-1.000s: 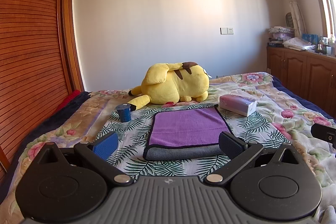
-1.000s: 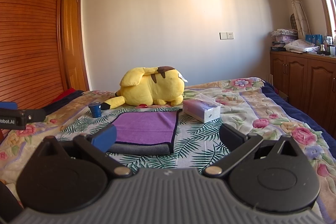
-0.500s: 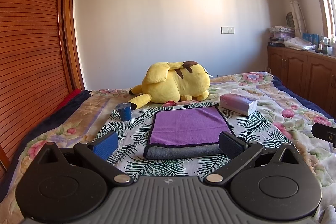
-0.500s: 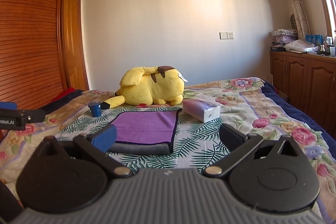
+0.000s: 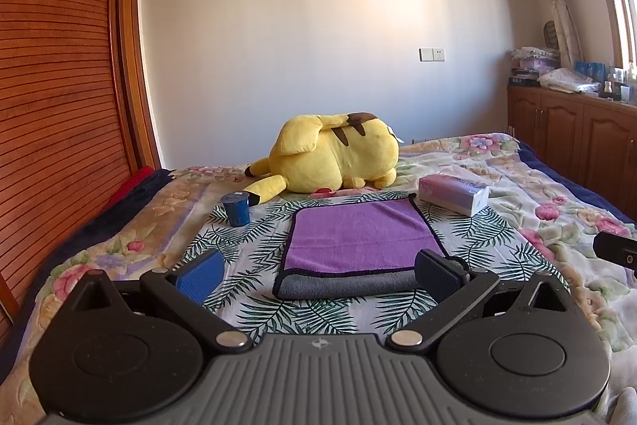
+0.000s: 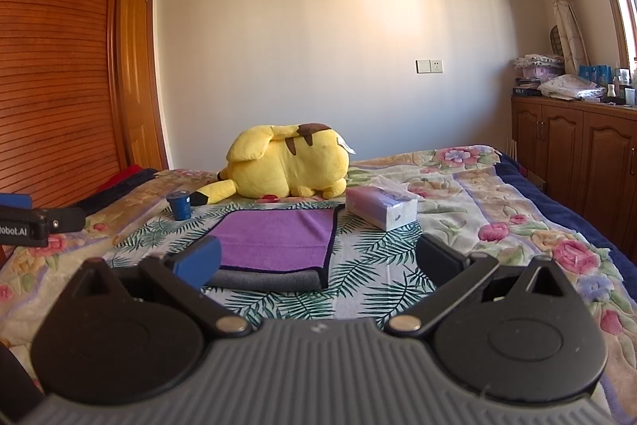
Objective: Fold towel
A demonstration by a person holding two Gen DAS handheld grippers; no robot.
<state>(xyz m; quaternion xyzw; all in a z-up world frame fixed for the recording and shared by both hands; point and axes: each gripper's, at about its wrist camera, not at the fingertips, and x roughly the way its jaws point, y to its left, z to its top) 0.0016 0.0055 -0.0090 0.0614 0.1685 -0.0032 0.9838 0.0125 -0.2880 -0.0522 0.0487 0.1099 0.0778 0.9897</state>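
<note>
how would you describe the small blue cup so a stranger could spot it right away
Start at the big yellow plush toy lying on the bed, then follow its dark-tipped tail down to the palm-leaf cloth. Beside the tail tip stands the small dark blue cup, left of the folded purple towel; it is the only upright thing there.

Your left wrist camera is looking low along its spread fingers across the bed (image 5: 517, 186) toward the far wall, with the towel (image 5: 358, 237) near and dead ahead. Your right wrist camera is facing the same way from further right, sharing the towel (image 6: 274, 241) and plush toy (image 6: 286, 162).
</note>
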